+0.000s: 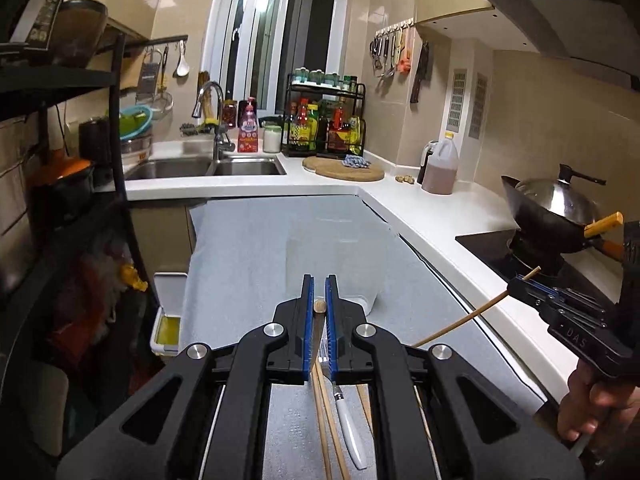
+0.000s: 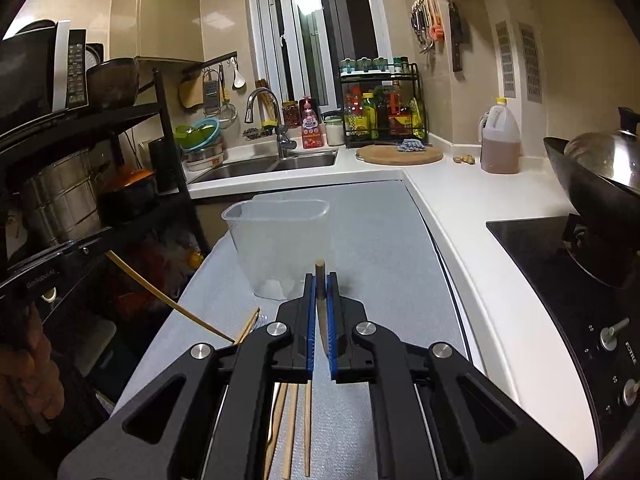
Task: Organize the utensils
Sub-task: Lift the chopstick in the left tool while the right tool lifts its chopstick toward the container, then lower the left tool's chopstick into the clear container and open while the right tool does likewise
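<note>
Left claw (image 1: 319,300) clamped on chopstick (image 1: 319,305) pointing forward, right claw (image 2: 319,294) gripping another chopstick (image 2: 319,276), seemingly lengthwise too.

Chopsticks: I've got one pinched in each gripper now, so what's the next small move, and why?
Probably carry both forward over the clear plastic container and tip them in. The left gripper and right gripper are each shut on a chopstick, held off the grey mat, and the open-topped container stands just ahead.

On the bench (image 2: 380,248) the plastic container (image 2: 280,240) stands behind the loose chopsticks (image 2: 290,432), with the sink (image 2: 280,164) farther back.
</note>
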{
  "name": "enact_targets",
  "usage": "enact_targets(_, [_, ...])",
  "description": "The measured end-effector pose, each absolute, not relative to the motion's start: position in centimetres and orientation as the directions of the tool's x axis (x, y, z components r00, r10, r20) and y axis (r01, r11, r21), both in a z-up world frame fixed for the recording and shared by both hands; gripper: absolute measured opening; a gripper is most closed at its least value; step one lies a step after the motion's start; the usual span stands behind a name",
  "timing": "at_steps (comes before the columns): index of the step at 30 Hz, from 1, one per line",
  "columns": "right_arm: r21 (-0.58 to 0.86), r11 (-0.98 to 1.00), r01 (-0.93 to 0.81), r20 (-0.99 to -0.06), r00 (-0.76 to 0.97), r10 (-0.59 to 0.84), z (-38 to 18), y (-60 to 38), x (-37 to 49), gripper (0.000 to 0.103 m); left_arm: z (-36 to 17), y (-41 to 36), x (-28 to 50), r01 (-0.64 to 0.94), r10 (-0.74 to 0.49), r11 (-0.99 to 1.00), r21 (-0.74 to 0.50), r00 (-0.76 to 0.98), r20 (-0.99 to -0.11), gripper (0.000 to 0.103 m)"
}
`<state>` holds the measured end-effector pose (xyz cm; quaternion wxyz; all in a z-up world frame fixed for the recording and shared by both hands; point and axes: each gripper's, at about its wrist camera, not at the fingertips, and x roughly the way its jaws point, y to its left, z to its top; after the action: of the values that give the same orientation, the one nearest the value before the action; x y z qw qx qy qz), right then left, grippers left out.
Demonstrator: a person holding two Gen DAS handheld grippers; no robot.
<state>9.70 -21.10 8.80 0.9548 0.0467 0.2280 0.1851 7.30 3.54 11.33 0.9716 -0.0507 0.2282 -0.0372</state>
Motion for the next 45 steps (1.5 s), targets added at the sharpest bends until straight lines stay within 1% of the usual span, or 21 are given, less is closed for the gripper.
enact_targets(9, [0.176, 0.919, -0.354, -0.426, 0.814, 0.395, 11.2, -20.2, 11.3, 0.005, 12.9, 4.2, 8.4, 0.038, -0.089, 0.992, -0.12, 0.888, -0.451, 0.006])
enact_targets(13, [0.188, 0.91, -0.369, -0.426, 0.804, 0.414, 12.3, -19.8, 12.2, 0.005, 14.2, 5.0, 9.8, 0.031, -0.093, 0.99, -0.134, 0.87, -0.485, 0.006])
enact_targets(16, [0.189, 0.903, -0.386, -0.415, 0.802, 0.43, 13.9, -19.4, 13.0, 0.005, 16.1, 6.2, 11.4, 0.025, -0.1, 0.988, -0.151, 0.85, -0.517, 0.006])
enact_targets(22, [0.202, 0.891, -0.406, -0.376, 0.808, 0.453, 17.9, -19.3, 15.3, 0.005, 20.0, 7.4, 14.1, 0.042, -0.122, 0.986, -0.16, 0.838, -0.532, 0.006])
enact_targets(26, [0.207, 0.884, -0.42, -0.317, 0.826, 0.466, 21.9, -19.2, 17.2, 0.005, 23.2, 8.0, 16.3, 0.055, -0.135, 0.984, -0.167, 0.845, -0.518, 0.006])
enact_targets(29, [0.216, 0.883, -0.417, -0.277, 0.841, 0.465, 24.3, -19.2, 18.6, 0.005, 25.8, 8.2, 17.9, 0.066, -0.148, 0.981, -0.181, 0.859, -0.489, 0.006])
enact_targets(31, [0.229, 0.881, -0.413, -0.259, 0.847, 0.465, 25.3, -19.1, 19.9, 0.005, 27.4, 8.2, 18.8, 0.073, -0.149, 0.981, -0.179, 0.874, -0.462, 0.006])
enact_targets(34, [0.248, 0.881, -0.403, -0.248, 0.853, 0.46, 25.4, -18.8, 21.6, 0.005, 28.3, 7.7, 20.2, 0.09, -0.163, 0.979, -0.184, 0.886, -0.434, 0.006])
enact_targets(36, [0.251, 0.886, -0.39, -0.252, 0.857, 0.449, 24.6, -18.2, 22.9, 0.005, 28.0, 7.3, 21.1, 0.111, -0.186, 0.974, -0.199, 0.892, -0.412, 0.006])
enact_targets(38, [0.252, 0.889, -0.382, -0.259, 0.859, 0.442, 23.3, -17.7, 23.9, 0.006, 26.6, 6.9, 22.4, 0.126, -0.202, 0.971, -0.205, 0.889, -0.412, 0.006])
enact_targets(40, [0.244, 0.9, -0.361, -0.291, 0.858, 0.423, 21.4, -17.3, 25.0, 0.005, 24.3, 6.7, 23.8, 0.131, -0.218, 0.966, -0.224, 0.875, -0.432, 0.006])
enact_targets(45, [0.308, 0.9, -0.309, -0.368, 0.833, 0.413, 17.1, -18.0, 27.2, 0.006, 19.3, 6.9, 26.1, 0.114, -0.223, 0.964, -0.239, 0.837, -0.5, 0.006])
